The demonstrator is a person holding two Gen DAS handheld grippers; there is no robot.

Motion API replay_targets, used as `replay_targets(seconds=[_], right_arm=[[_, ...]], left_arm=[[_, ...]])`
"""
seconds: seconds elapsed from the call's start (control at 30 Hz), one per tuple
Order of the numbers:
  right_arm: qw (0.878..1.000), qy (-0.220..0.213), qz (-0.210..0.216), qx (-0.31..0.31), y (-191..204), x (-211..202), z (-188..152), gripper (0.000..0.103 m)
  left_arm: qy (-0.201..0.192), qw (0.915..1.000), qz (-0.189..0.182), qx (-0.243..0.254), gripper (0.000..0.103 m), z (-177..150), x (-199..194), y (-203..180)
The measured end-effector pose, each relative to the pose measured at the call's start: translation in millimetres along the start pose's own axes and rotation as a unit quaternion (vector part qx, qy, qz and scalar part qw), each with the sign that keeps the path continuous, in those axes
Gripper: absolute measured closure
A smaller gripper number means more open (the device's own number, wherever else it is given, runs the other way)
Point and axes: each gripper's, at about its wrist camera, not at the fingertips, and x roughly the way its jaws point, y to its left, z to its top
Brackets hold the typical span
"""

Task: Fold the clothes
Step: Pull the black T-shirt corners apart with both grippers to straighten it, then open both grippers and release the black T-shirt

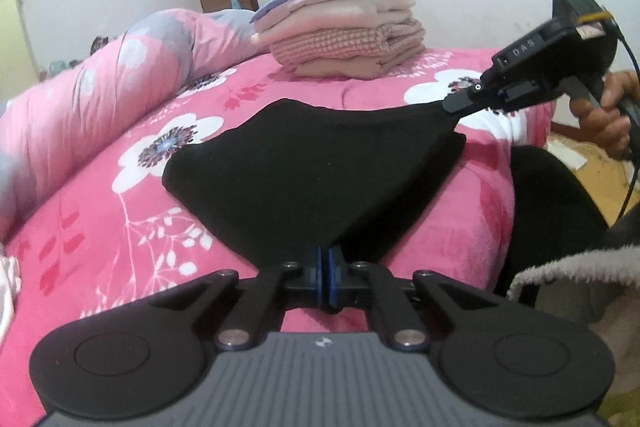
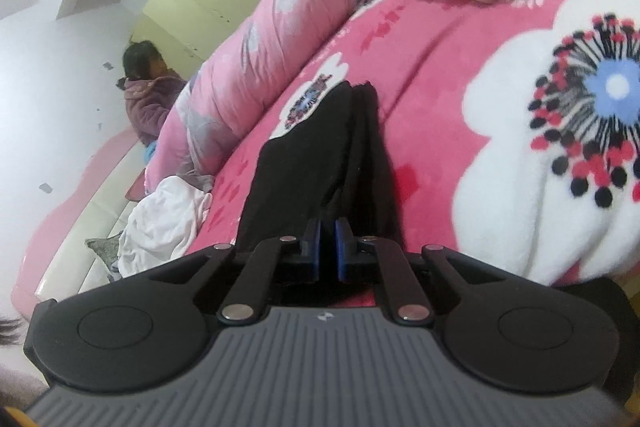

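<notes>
Black garment (image 1: 316,167) hangs stretched between us above the pink floral blanket (image 1: 120,219): our left gripper (image 1: 325,259) pinches its near corner, our right gripper (image 1: 450,105) its far corner.

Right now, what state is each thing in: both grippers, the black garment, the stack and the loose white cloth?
left gripper: shut on black garment's near corner.
right gripper: shut on its other corner.
black garment: partly folded, stretched between grippers, far part lying on the bed.
stack of clothes: folded, piled behind.
white cloth: crumpled, unfolded.
</notes>
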Motion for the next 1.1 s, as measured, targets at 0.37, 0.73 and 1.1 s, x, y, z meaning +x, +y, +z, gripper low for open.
replay_targets(seconds=[0.37, 0.73, 1.1], right_arm=[[0.997, -0.019, -0.065, -0.033, -2, -17, -1, 0.071], [0.980, -0.066, -0.064, -0.175, 58, 1, 1, 0.071], [0.987, -0.008, -0.082, -0.135, 43, 18, -30, 0.084]], left_arm=[[0.042, 0.9991, -0.001, 0.000, 0.071, -17, -7, 2], [-0.023, 0.9942, 0.017, -0.104, 0.047, 11, 3, 21], [0.041, 0.9733, -0.003, -0.226, 0.031, -14, 41, 37]])
